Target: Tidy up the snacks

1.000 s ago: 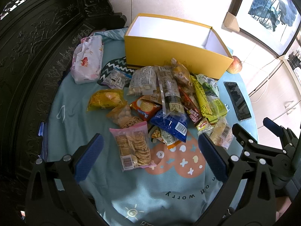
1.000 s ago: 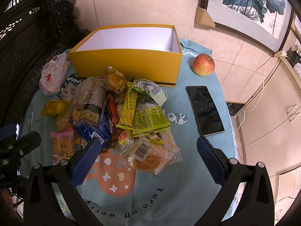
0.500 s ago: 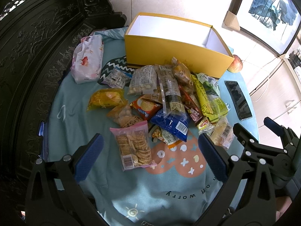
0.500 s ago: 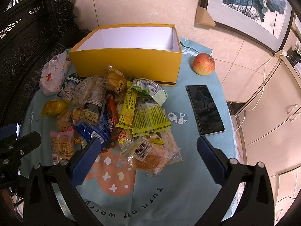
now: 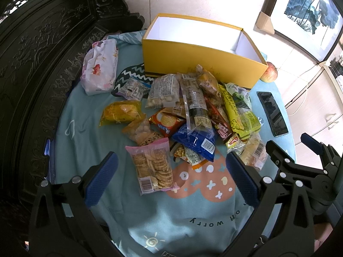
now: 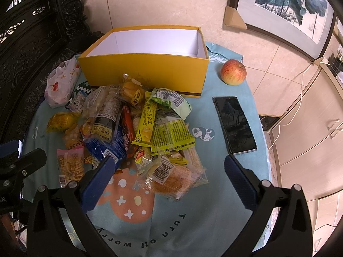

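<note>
Above unmoved snacks (image 5: pixel 184 115), same spread grippers (image 5: pixel 171 180)

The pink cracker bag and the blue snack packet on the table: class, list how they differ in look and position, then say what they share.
The pink cracker bag has a clear front showing round crackers; the blue snack packet looks mostly opaque. The pink cracker bag lies flat at the near edge of the pile with nothing on top of it; the blue snack packet sits deeper in, with a long clear packet overlapping its far end. Both carry white barcode labels and lie outside the yellow box.

Snack packets (image 5: pixel 184 115) lie heaped before the yellow box (image 5: pixel 201 57) (open-topped).
</note>
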